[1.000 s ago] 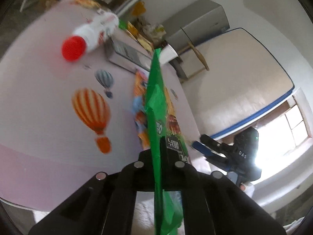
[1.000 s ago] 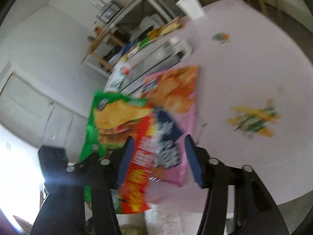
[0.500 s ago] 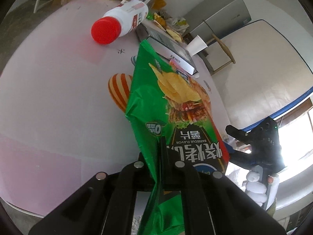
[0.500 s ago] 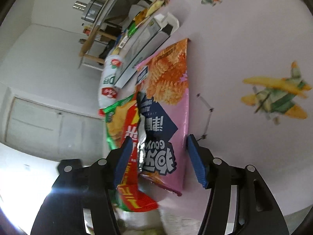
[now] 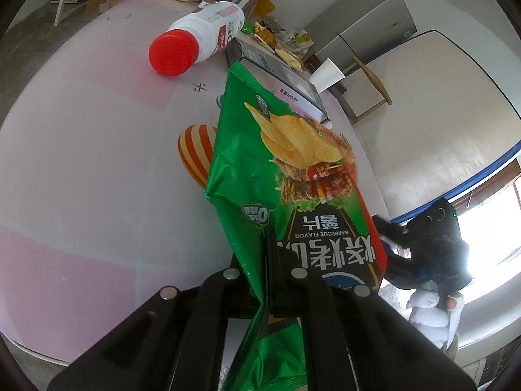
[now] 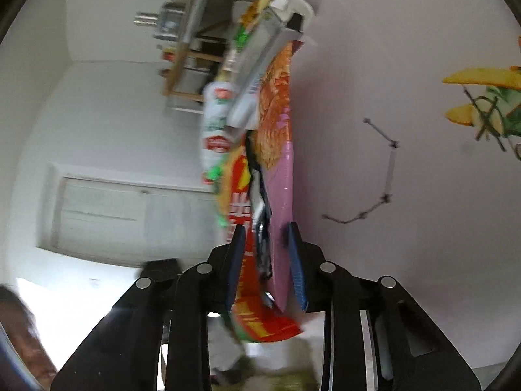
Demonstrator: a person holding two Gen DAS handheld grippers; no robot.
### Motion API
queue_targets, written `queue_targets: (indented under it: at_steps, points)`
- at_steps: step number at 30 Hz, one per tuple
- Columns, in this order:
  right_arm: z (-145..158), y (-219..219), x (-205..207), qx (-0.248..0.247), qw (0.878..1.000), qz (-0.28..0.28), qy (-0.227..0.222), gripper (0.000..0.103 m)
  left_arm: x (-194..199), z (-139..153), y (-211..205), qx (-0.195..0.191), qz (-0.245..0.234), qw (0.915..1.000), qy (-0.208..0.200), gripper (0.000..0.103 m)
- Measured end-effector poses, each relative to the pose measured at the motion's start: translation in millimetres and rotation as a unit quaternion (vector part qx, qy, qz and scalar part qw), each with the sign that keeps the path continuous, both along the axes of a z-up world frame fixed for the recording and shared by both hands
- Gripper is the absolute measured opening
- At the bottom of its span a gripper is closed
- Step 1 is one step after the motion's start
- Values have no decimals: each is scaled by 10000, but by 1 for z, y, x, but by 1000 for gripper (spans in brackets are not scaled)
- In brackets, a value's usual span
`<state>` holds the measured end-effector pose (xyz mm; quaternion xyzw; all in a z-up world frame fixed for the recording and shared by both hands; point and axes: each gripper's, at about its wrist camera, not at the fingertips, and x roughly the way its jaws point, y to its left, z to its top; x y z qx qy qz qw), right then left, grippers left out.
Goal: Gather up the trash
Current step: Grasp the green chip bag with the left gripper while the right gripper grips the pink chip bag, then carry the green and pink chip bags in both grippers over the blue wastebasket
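My left gripper (image 5: 265,254) is shut on a green barbecue chip bag (image 5: 286,169) and holds it above the pink table (image 5: 81,150). My right gripper (image 6: 265,247) has its blue pads (image 6: 294,254) closed partway around a pink snack bag (image 6: 280,150) lying with a red wrapper (image 6: 241,215); whether they pinch it I cannot tell. The right gripper (image 5: 423,247) also shows at the right of the left wrist view, beyond the table edge. A white bottle with a red cap (image 5: 195,42) lies on its side at the far part of the table.
A grey flat box (image 5: 276,71) and a white paper cup (image 5: 327,73) sit behind the green bag. Snack wrappers (image 5: 283,39) are piled at the far edge. A shelf (image 6: 195,32) and a fridge (image 5: 361,32) stand beyond. The table carries balloon (image 5: 195,150) and plane (image 6: 482,97) prints.
My right gripper has rolled sideways and its pads have narrowed around the pink bag and red wrapper. My left gripper turned the green bag face-on, then held it still.
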<state>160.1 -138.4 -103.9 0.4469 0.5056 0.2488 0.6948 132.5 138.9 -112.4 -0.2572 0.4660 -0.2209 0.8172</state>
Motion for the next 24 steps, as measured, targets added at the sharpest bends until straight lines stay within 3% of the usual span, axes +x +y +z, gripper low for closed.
queue_targets:
  at_steps: [1, 4, 14, 24]
  points:
    - [-1, 0, 0, -22, 10000, -32, 17, 12, 0, 0, 0, 9, 2, 10000, -3, 2]
    - [2, -1, -4, -67, 9999, -85, -60, 4, -1, 0, 1, -13, 15, 10000, 0, 2]
    - [41, -37, -34, -704, 9920, -674, -803, 1, -13, 41, -5, -156, 7, 9986, -512, 2]
    - [57, -126, -102, -1011, 9689, -1953, -1136, 1, -10, 88, -102, -82, -992, 9898, -1015, 1]
